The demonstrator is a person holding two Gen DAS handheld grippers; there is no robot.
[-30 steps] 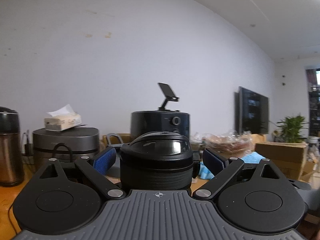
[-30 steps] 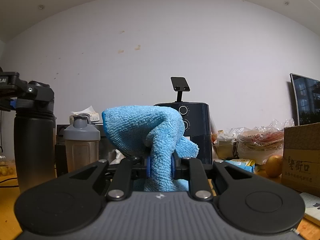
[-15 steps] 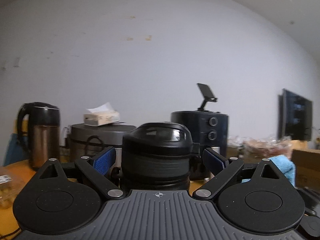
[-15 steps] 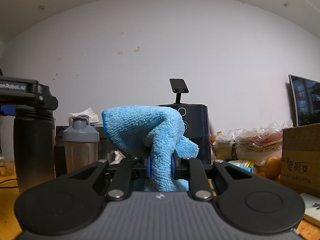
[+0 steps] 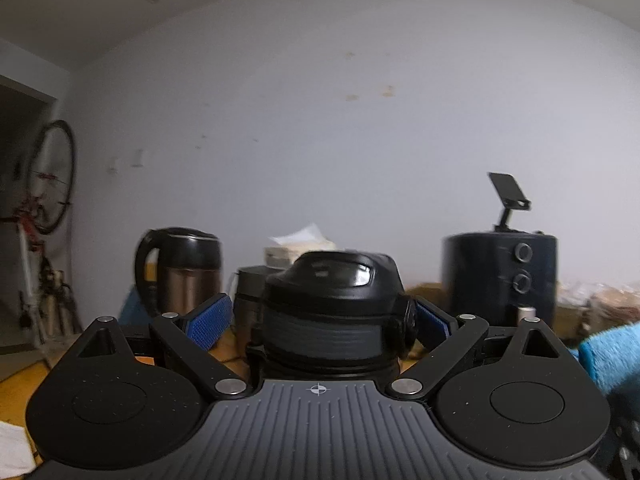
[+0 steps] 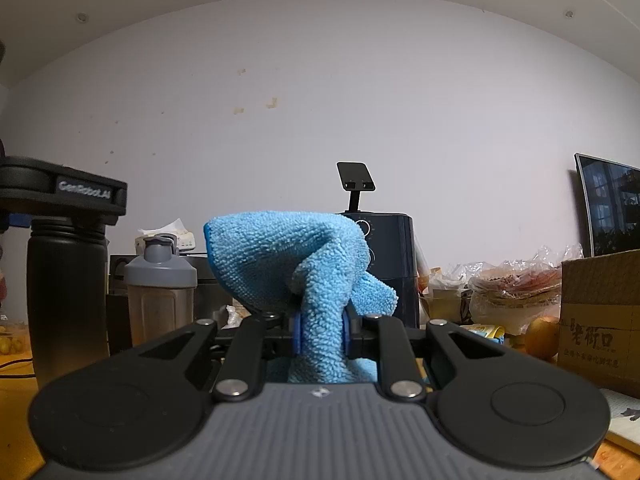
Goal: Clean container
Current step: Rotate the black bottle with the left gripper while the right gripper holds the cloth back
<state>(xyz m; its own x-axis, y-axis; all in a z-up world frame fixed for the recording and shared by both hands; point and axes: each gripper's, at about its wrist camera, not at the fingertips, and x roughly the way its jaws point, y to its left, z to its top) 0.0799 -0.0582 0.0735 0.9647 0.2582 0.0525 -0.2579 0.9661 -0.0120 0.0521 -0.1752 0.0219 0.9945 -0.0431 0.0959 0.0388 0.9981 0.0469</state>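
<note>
White wall point(image 6: 320, 120) fills both views, with small tan marks on it. Wooden bench point(image 6: 12, 392) is mostly covered by the two tool bodies and shows only at the edges. A dark monitor point(image 6: 610, 204) is cut off at the far right. A cardboard box point(image 6: 600, 312), near right, bears printed Chinese characters too small to read with certainty. A black air fryer point(image 5: 500, 276) stands at the far side, its dials partly hidden by the cloth in the right wrist view. The black container point(image 6: 66, 300) stands upright at the left, its base hidden. The left gripper point(image 5: 322, 316) has its jaws wide about the container's lid; the right pad meets the lid's side knob, while contact at the left pad is hard to make out. The right gripper point(image 6: 320, 328) has its jaws narrow, pinching a blue cloth point(image 6: 280, 256) that stands well apart from the container. A kettle point(image 5: 180, 272) and a blurred bicycle point(image 5: 48, 192) have come into the left wrist view since a second ago. The monitor and a plant have left that view and the fryer has shifted right, yet the lid sits as before between the jaws. The right wrist view is unchanged, except that the left tool's body now shows its side, labelled "GenRobot.AI". A grey-lidded shaker bottle point(image 6: 160, 292) stands just beside the container.
</note>
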